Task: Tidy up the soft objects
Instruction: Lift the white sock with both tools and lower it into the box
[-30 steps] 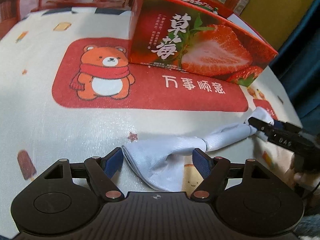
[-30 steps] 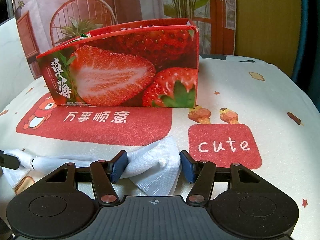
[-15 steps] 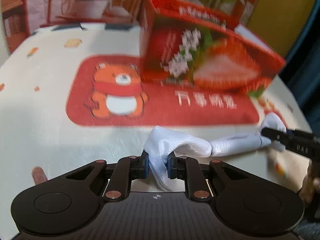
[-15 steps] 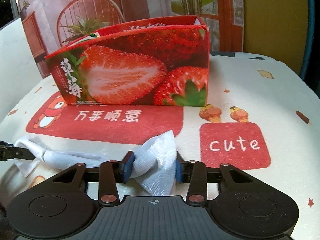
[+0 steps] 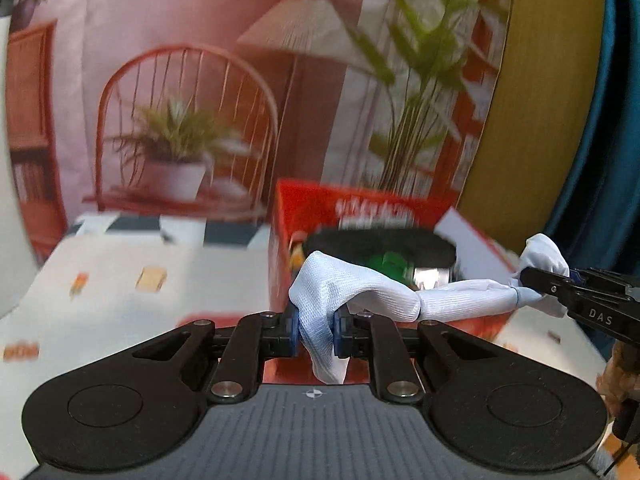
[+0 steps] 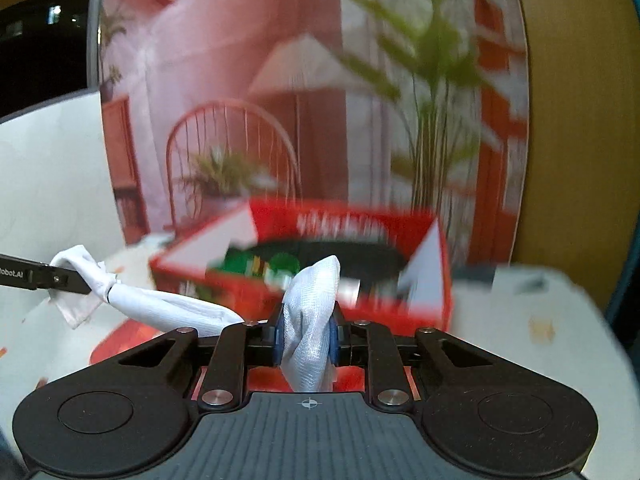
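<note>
The left tongs (image 5: 316,334) are clamped on one end of a white knotted sock (image 5: 360,296); their jaws closed onto it a moment back, and the fabric bunches up between the blue pads. The right tongs (image 6: 306,338) pinch the other end, and their jaws have just been closing further on the cloth. The sock hangs stretched between the two, clear of the bench (image 5: 120,292), its knot about midway, in front of the open red strawberry carton (image 5: 360,208). Dark and green items lie inside the carton, too blurred to name. Behind stands a printed backdrop (image 5: 192,80) of a chair, lamp and plants
</note>
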